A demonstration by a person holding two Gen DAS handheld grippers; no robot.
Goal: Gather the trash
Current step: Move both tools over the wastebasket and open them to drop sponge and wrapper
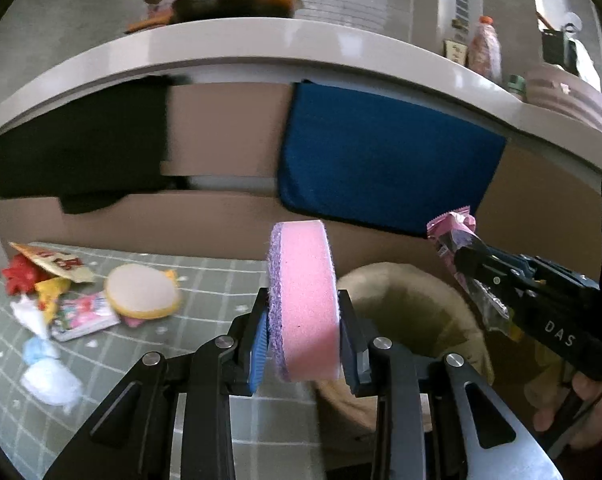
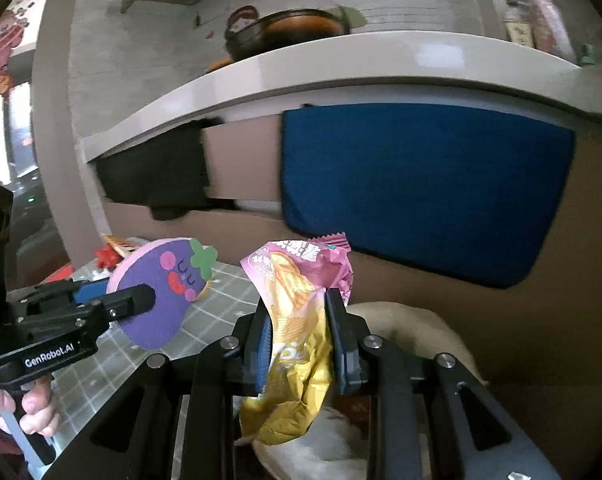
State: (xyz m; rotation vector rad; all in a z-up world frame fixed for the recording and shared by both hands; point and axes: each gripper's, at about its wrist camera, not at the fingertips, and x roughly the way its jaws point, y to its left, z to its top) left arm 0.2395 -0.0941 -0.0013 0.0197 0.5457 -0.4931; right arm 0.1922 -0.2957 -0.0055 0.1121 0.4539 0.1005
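I am mid-carry with both hands loaded. My left gripper [image 1: 304, 328] pinches the round pink foam sponge with its purple eggplant face [image 1: 305, 304] on edge; my right gripper [image 2: 297, 340] clamps the crumpled pink-and-yellow chip bag [image 2: 297, 320]. Both hang near the beige fabric bin [image 1: 413, 312], beside the green checked mat [image 1: 205, 280]. Next, I judge, each load must be over the opening before I release.

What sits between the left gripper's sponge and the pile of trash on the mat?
A round yellow-rimmed sponge lies on the checked mat between the held pink sponge and the trash pile, seen in the left wrist view.
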